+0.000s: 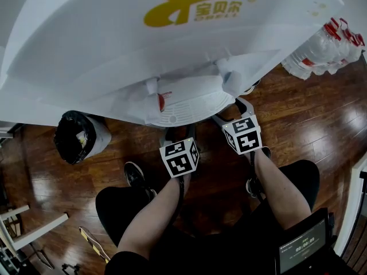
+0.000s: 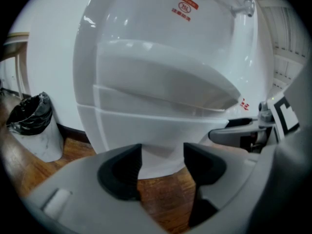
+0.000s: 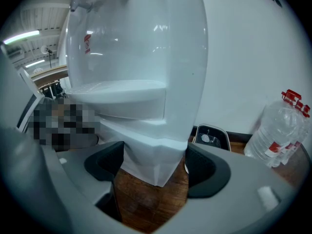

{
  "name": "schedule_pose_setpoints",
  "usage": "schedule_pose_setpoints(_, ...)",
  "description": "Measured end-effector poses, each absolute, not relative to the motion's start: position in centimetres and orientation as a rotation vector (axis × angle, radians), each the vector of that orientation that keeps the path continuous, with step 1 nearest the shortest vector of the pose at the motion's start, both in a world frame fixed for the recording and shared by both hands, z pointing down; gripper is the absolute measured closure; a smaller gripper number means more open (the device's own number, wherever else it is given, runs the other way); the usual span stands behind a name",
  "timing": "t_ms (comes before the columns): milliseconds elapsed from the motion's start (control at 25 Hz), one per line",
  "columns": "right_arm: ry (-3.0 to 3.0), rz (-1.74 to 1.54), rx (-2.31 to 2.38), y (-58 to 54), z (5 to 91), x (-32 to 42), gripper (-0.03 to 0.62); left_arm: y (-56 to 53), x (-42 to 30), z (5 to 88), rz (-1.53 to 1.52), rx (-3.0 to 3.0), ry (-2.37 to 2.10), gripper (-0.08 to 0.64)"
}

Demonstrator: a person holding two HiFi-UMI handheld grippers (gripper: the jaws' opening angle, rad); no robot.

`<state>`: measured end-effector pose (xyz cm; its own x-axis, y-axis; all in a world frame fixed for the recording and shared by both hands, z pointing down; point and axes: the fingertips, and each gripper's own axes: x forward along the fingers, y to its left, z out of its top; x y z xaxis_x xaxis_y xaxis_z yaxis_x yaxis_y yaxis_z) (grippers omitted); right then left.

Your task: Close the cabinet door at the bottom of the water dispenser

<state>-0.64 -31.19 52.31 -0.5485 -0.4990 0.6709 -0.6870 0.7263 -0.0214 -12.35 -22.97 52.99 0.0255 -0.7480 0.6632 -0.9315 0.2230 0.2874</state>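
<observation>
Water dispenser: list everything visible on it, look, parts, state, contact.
The water dispenser is a tall, glossy white plastic unit with a rounded front, upright on the wood floor. A gold logo sits near its top; a red sticker marks the upper front. Mid-height, taps hang over a slotted drip tray. The lower front is plain white; its door's state cannot be told. The left tool and right tool, both open, point at its base; no contact is visible.
</observation>
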Motion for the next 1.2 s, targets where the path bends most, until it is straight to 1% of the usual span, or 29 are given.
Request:
schedule_pose_setpoints(680, -2.28, 0.36, 0.873, -31.9, 52.3, -1.1, 0.195, -23.2, -12.4, 53.1, 0.334, 1.563, -1.776, 0.282)
schedule_pose_setpoints(960, -2.164, 0.484, 0.963, -30.6, 52.0, -0.4, 0.199, -23.2, -12.2, 52.7, 0.381, 1.579, -1.699, 0.282)
schedule_pose_setpoints(1000, -2.165, 0.503, 0.957, -30.1, 51.7, -0.4, 0.207, -23.1, -12.1, 52.2, 0.385, 1.595, -1.692, 0.284)
schedule_pose_setpoints(1040, -2.173, 0.51, 0.948, -29.6, 51.2, -0.5, 0.252, -23.1, -11.9, 51.7, 0.389, 1.619, -1.691, 0.284)
schedule_pose_setpoints(1080, -2.184, 0.509, 0.94, -29.1, 50.7, -0.5, 0.273, -23.0, -11.6, 51.0, 0.394, 1.647, -1.691, 0.284)
schedule_pose_setpoints(1200, -2.223, 0.498, 0.926, -27.8, 49.0, -0.7, 0.282, -22.3, -10.0, 49.3, 0.394, 1.721, -1.67, 0.287)
